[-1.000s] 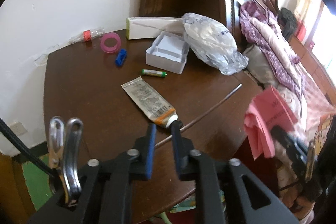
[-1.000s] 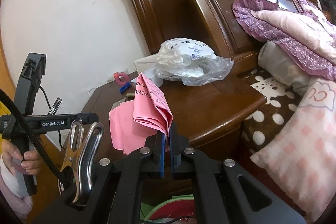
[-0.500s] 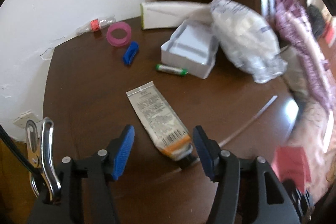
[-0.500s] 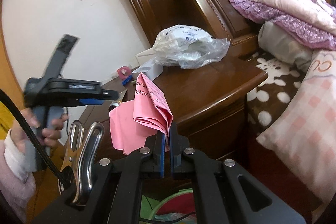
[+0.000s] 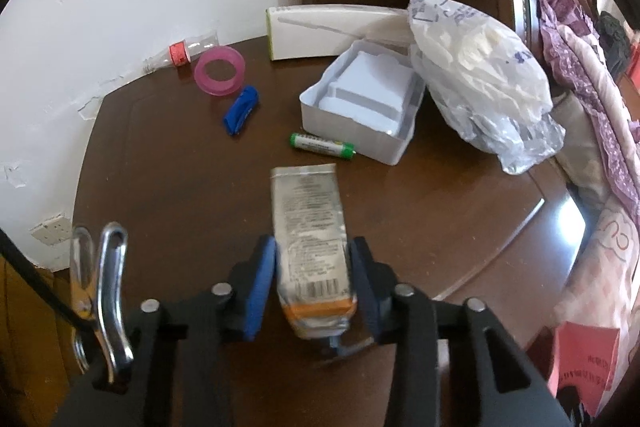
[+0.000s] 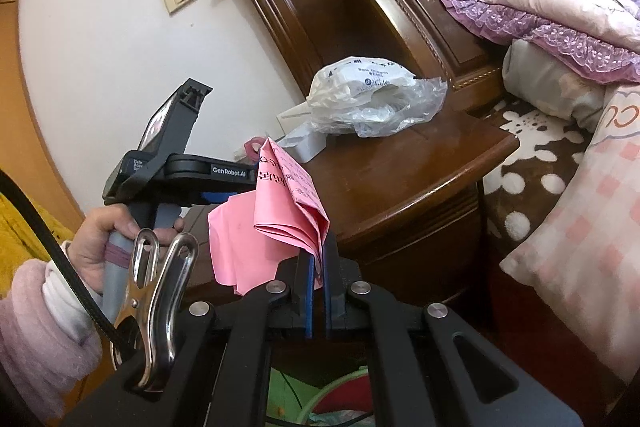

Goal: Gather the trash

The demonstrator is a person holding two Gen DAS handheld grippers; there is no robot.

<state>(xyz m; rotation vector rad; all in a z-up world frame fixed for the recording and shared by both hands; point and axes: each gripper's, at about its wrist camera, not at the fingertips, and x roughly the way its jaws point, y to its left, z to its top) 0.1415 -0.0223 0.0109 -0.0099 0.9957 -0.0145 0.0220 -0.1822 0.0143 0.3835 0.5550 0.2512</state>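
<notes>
Down over the dark wooden worktop (image 5: pixel 168 163) went the left tongs (image 5: pixel 314 279), and they had just been closing in: the flattened tube (image 5: pixel 308 227) sat between the blue pads (image 5: pixel 260 279), each pad right against an edge of it, its crimped end pointing to twelve o'clock. Only this view showed the clutter beyond: a green battery (image 5: pixel 322 146) just past the tube, the white box (image 5: pixel 362 103) at one o'clock, a blue clip (image 5: pixel 241 110) and pink ring (image 5: pixel 220 70) at eleven, the plastic bag (image 5: pixel 480 83) at two. The right wrist view gave what that one could not: the right tongs (image 6: pixel 317 267) clamped tight on folded pink paper (image 6: pixel 288 203), a hand (image 6: pixel 108 239) in a fluffy sleeve gripping the left tool's handle at nine o'clock, and a green-rimmed bin (image 6: pixel 344 387) directly below at six, partly hidden by the tongs' frame.
</notes>
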